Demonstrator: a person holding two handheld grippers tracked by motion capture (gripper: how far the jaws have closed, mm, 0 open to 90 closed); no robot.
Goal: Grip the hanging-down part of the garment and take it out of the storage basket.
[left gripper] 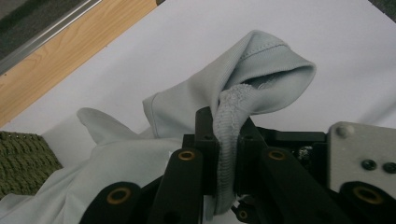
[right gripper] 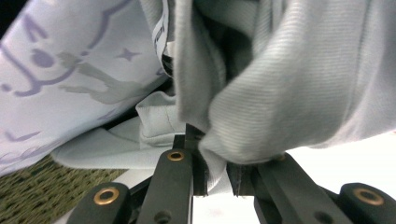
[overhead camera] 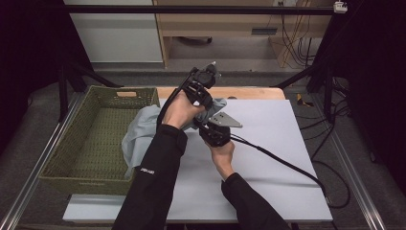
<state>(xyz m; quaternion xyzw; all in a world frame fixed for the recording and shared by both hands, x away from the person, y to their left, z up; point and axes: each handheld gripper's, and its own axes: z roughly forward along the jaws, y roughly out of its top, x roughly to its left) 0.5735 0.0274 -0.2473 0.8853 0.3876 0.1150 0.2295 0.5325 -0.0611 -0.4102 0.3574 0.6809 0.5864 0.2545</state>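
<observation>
A light grey garment [overhead camera: 140,135] hangs between both grippers, and its lower part drapes over the rim of the green woven basket [overhead camera: 95,143]. In the high view my left gripper [overhead camera: 200,92] is held above the table's far middle, and my right gripper [overhead camera: 213,130] sits just below it. The left gripper [left gripper: 227,137] is shut on a ribbed edge of the garment [left gripper: 261,70]. The right gripper [right gripper: 215,170] is shut on a bunched fold of the garment [right gripper: 280,84]. A printed pattern [right gripper: 70,70] shows on the cloth.
The white table mat [overhead camera: 273,158] lies under the hands, with a wooden table edge [overhead camera: 249,92] behind it. The right gripper's cable [overhead camera: 287,165] trails to the right. The right gripper's grey plate [left gripper: 362,149] sits close beside the left jaws.
</observation>
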